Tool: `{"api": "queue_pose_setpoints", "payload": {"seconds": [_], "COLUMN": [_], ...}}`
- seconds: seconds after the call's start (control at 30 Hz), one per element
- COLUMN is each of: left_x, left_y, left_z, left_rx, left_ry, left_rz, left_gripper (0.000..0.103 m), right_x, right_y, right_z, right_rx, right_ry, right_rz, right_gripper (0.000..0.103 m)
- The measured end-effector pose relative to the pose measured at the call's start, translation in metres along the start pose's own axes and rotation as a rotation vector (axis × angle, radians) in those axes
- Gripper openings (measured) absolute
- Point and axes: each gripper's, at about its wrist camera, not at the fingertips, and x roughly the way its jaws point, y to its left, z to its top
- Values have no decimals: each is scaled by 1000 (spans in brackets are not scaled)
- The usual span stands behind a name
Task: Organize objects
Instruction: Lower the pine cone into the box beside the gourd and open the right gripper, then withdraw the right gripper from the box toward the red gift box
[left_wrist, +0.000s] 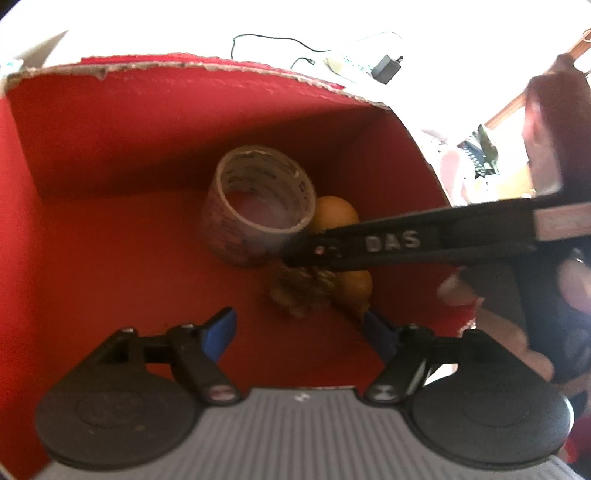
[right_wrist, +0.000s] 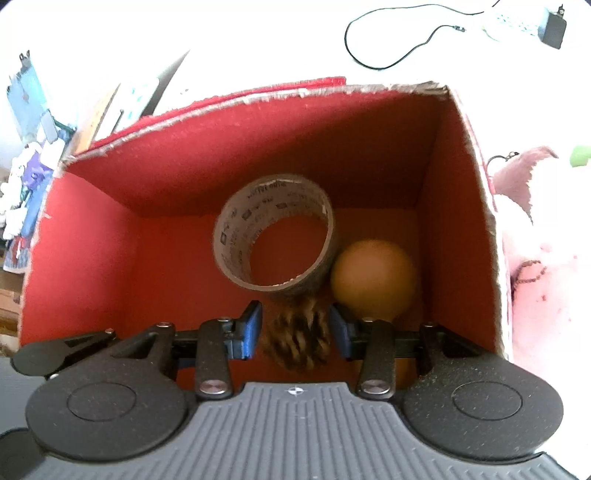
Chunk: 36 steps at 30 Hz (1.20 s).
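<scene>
Both tongs hover over the red box (right_wrist: 92, 229), left tongs (left_wrist: 299, 325) wide and empty, right tongs (right_wrist: 295, 328) half-open around the brown tuft (right_wrist: 299, 343) beside the tape roll (right_wrist: 273, 232). I'd lift straight up, avoiding the tape.

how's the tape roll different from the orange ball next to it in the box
The tape roll is a hollow ring, and the red floor shows through its middle; the orange ball is a solid sphere. The tape roll is grey-brown with small printed marks inside its core; the ball is plain orange. The tape roll looks wider than the ball. Both sit on the floor of the red box, side by side.
</scene>
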Motion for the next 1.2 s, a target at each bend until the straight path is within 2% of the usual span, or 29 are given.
{"api": "queue_pose_setpoints", "payload": {"seconds": [0.27,0.53,0.6,0.73,0.97,1.2], "left_x": [-9,-24,-29,-40,-54,-73], "left_y": [-12,-19,-21,-30,-47,-59], "left_z": [-4,-10,-11,-15,-28,-42], "left_rx": [10,-12,-16,-8,-15,-57], "left_ry": [-32,-72,-87,-125,-178,-240], "left_rz": [62,121,137,175,246,270], "left_gripper": [76,76,76,76,75,75], "right_x": [-29,-54,-46,-56,-65,-75], "right_y": [-3,-7,-2,-12,-20,-27], "right_z": [-8,-23,-27,-33,-45,-57], "right_rx": [3,-23,-28,-42,-62,-73], "right_ry": [-109,-174,-194,-237,-287,-314], "right_rz": [26,56,62,85,111,154], "right_gripper": [42,41,38,35,36,36]}}
